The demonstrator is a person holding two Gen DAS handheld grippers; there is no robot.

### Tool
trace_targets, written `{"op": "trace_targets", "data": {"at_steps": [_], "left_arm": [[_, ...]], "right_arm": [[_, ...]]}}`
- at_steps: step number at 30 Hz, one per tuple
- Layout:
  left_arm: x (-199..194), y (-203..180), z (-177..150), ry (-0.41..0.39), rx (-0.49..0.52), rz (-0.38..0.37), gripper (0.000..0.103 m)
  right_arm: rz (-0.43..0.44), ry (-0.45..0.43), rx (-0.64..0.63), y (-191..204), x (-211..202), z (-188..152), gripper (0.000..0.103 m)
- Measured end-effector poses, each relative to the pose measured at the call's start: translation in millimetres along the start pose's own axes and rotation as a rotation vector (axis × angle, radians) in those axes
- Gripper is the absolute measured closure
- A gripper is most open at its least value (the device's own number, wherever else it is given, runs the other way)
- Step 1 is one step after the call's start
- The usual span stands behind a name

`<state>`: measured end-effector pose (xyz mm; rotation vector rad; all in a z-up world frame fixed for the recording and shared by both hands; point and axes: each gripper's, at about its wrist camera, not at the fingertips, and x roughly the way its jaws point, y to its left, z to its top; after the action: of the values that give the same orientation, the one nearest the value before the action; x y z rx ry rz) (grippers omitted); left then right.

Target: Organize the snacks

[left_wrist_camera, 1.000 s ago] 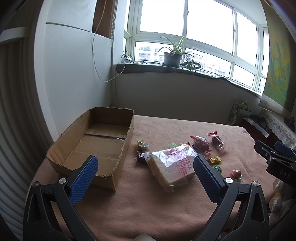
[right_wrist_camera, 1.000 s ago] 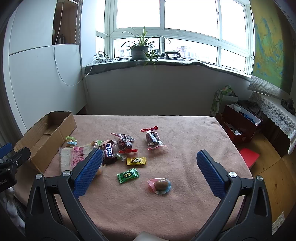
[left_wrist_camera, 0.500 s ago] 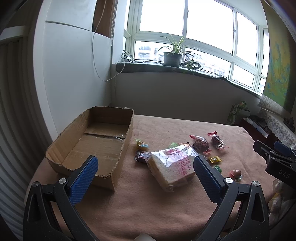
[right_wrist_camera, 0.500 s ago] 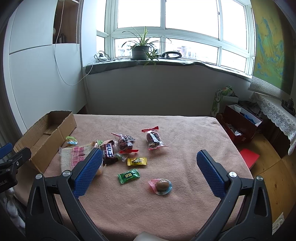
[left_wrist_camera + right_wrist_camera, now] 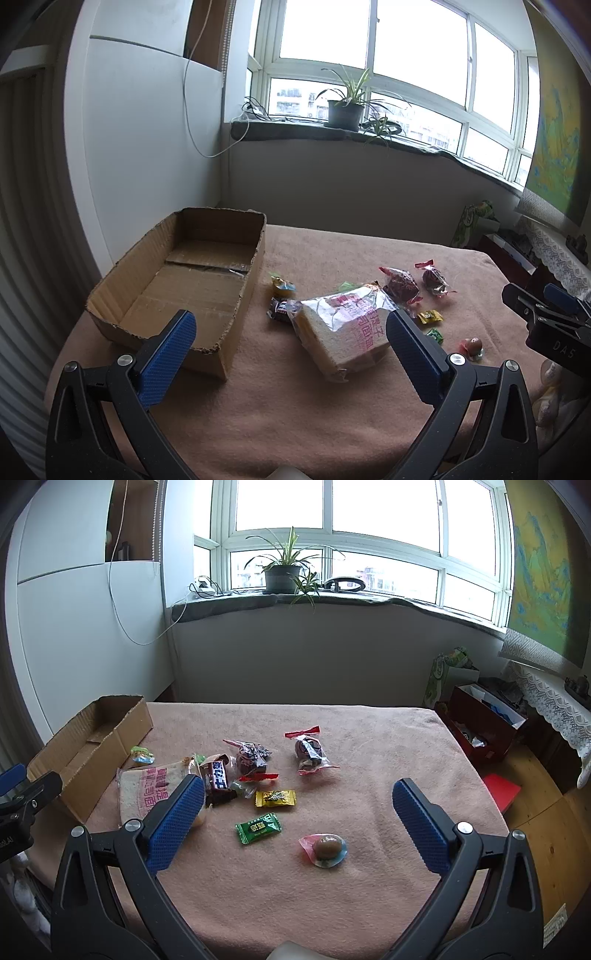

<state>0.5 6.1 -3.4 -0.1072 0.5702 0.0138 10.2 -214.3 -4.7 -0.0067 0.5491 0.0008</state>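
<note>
While nothing has yet gone into the cardboard box [image 5: 192, 280], both tools hover over the near edge of the bench [image 5: 369, 738], so I judge the sorting is only at its opening step. The left gripper [image 5: 288, 354] has its blue fingers [image 5: 166, 354] spread wide with nothing between them, and the right gripper [image 5: 295, 819] is just as wide apart and just as empty.

The box sits open at the left end of the bench, bare inside. Just beside its near corner lies the big bread packet [image 5: 343, 328], with a dark chocolate bar [image 5: 218, 779] touching its edge and a small jelly cup [image 5: 142, 755] between packet and box. Further right are two red-wrapped sweets [image 5: 310, 751], a yellow candy [image 5: 275, 798], a green candy [image 5: 258, 827] and, apart from the rest, a brown egg-like snack in clear wrap [image 5: 327, 847].

The next move, I would guess, is for one tool to drop over a single item and close on it; the bread packet is soft and bulky, so it wants a gentle squeeze across its narrow side.

A pinkish cloth covers the bench. Behind it a wide window carries a potted plant [image 5: 282, 574] on the sill, a white cabinet [image 5: 147, 147] stands at the left, and a red box [image 5: 484, 723] rests on the wooden floor to the right.
</note>
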Motion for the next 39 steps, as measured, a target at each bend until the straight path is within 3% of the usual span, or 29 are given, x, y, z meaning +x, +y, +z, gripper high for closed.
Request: {"op": "trace_targets", "data": {"at_steps": [7,13,25,33,37,39], "left_arm": [[6.1,1.1,-1.8,0.014,-0.013,-0.012,0.001],[16.8,4.9,-5.5,0.044,-0.039,-0.033,0.001],[45.8,0.4,-22.0,0.158,-0.095,-0.148,0.001],[64.9,-2.7,-30.6,0.219,-0.115,-0.192,0.012],[75.2,-4.4,-31.2,0.242,-0.126,-0.208,0.016],[77.6,-4.9,-31.0,0.246,-0.124,-0.21,0.016]], "right_arm": [[0.004,0.012,-0.012,2.4,6.8,0.3,0.0],[0.068,0.052,0.002,1.7,24.3,0.5,0.0],[0.346,0.195,0.016,20.1,76.7,1.3,0.0],[0.546,0.289,0.069,28.1,109.0,11.4,0.0],[0.62,0.359,0.105,33.2,130.4,11.7,0.015],[0.622,0.369,0.079,40.5,137.2,12.0,0.016]]}}
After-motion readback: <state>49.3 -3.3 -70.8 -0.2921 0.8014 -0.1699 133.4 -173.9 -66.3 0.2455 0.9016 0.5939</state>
